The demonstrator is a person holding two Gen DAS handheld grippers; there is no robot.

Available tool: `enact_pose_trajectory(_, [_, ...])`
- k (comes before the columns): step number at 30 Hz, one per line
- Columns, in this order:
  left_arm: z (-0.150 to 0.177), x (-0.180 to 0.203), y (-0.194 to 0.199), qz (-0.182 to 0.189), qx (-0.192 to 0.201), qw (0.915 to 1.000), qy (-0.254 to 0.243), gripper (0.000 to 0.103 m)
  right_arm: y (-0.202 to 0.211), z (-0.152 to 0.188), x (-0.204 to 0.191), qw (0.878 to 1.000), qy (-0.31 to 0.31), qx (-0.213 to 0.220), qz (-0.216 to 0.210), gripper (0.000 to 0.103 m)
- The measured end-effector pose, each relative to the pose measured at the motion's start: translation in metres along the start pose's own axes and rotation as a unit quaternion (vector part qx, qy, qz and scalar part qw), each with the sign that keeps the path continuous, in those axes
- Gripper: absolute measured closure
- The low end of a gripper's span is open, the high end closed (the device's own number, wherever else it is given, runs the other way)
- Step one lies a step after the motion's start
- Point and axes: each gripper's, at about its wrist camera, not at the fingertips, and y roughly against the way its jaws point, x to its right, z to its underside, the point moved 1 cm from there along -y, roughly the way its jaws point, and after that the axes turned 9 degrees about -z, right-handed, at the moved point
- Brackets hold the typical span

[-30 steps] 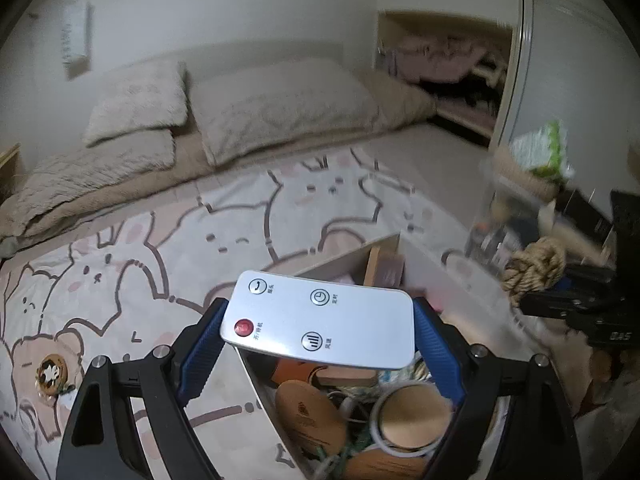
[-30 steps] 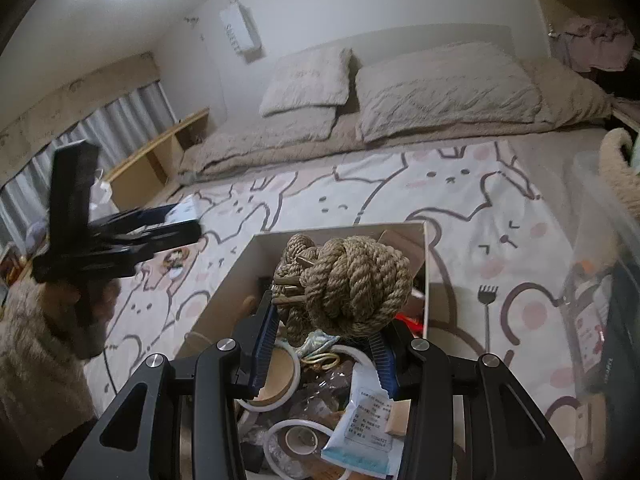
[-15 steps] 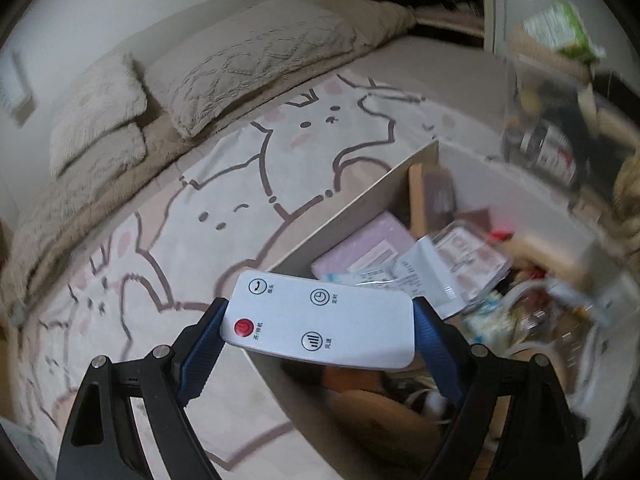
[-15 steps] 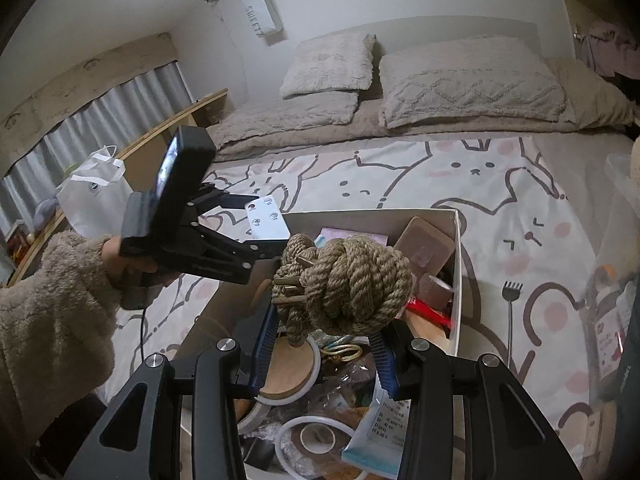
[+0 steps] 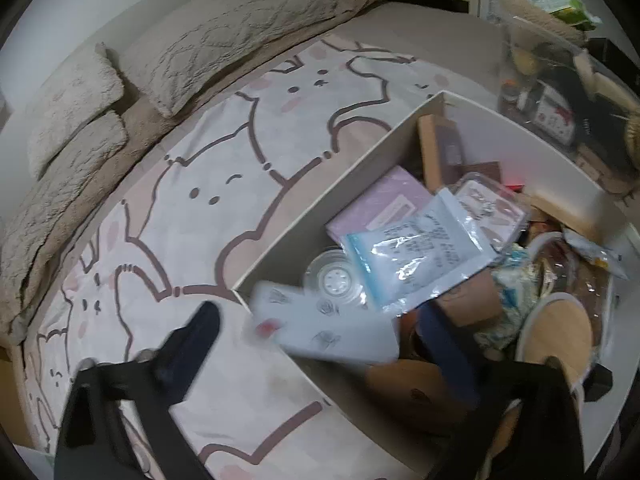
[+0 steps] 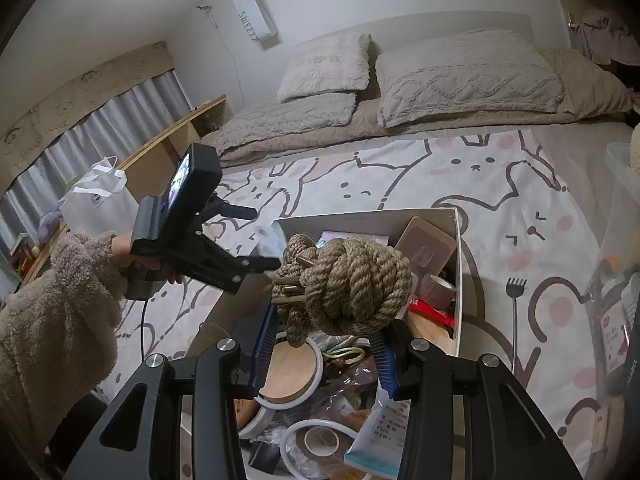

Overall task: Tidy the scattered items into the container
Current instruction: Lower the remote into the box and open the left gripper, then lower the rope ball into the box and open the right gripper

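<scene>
A white box point(image 5: 320, 204) full of small items sits on the bed; it also shows in the right wrist view point(image 6: 458, 264). My left gripper point(image 5: 320, 344) is open over the box's near corner. A white remote point(image 5: 324, 326) with a red button is blurred between the spread fingers, loose and dropping toward the box. My right gripper point(image 6: 326, 344) is shut on a knotted rope ball point(image 6: 352, 284) and holds it above the box. The left gripper point(image 6: 256, 240) also shows in the right wrist view, left of the rope ball.
The box holds a zip bag point(image 5: 416, 248), a pink packet point(image 5: 380, 204), a wooden lid point(image 6: 288, 376) and tape rolls point(image 6: 436, 290). The bed has a cartoon sheet point(image 5: 208, 184) and pillows point(image 6: 468, 76). A clear bin point(image 5: 552, 92) of clutter stands at the right.
My left gripper has swung down over the box and opened, letting go of the remote, which is falling. My right gripper has held the rope ball nearly still.
</scene>
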Motion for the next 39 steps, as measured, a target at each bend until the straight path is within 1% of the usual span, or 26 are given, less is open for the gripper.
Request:
enact_pose_trajectory(3, [-0.001, 0.002, 0.004, 0.002, 0.004, 1.0, 0.001, 0.0, -0.001, -0.001, 0.002, 1.0, -0.001, 0.0, 0.0, 0.059])
enact_pose_trajectory(9, [-0.003, 0.0, 0.014, 0.013, 0.023, 0.9993, 0.027, 0.0, -0.002, 0.0, 0.002, 1.0, -0.001, -0.001, 0.001, 0.059])
enact_pose_trajectory(14, [0.0, 0.004, 0.033, 0.033, 0.052, 0.9965, 0.056, 0.0, -0.003, 0.0, 0.002, 1.0, -0.001, -0.001, 0.0, 0.059])
enact_pose_trajectory(21, [0.009, 0.009, 0.064, 0.03, 0.093, 0.9905, 0.096, 0.0, -0.001, -0.001, 0.003, 1.0, -0.001, 0.0, -0.001, 0.059])
enact_pose_trajectory(26, [0.022, 0.013, 0.085, 0.046, 0.113, 0.9852, 0.121, 0.0, 0.002, -0.002, 0.003, 1.0, -0.001, 0.004, -0.002, 0.059])
enact_pose_trajectory(30, [0.038, 0.018, 0.103, 0.048, 0.125, 0.9822, 0.132, 0.0, 0.005, 0.0, 0.004, 1.0, -0.005, 0.006, -0.001, 0.059])
enact_pose_trajectory(32, [0.047, 0.021, 0.111, 0.044, 0.128, 0.9816, 0.135, 0.0, 0.005, 0.001, 0.007, 1.0, -0.011, 0.007, 0.003, 0.059])
enact_pose_trajectory(34, [0.057, 0.022, 0.12, 0.041, 0.14, 0.98, 0.135, 0.0, 0.004, 0.003, 0.008, 1.0, -0.017, 0.004, 0.008, 0.059])
enact_pose_trajectory(36, [0.068, 0.021, 0.129, 0.038, 0.153, 0.9771, 0.143, 0.0, 0.004, 0.004, 0.007, 1.0, -0.013, 0.002, 0.018, 0.059])
enact_pose_trajectory(39, [0.081, 0.016, 0.14, 0.036, 0.168, 0.97, 0.171, 0.0, 0.005, 0.007, 0.007, 0.999, -0.005, 0.002, 0.035, 0.059])
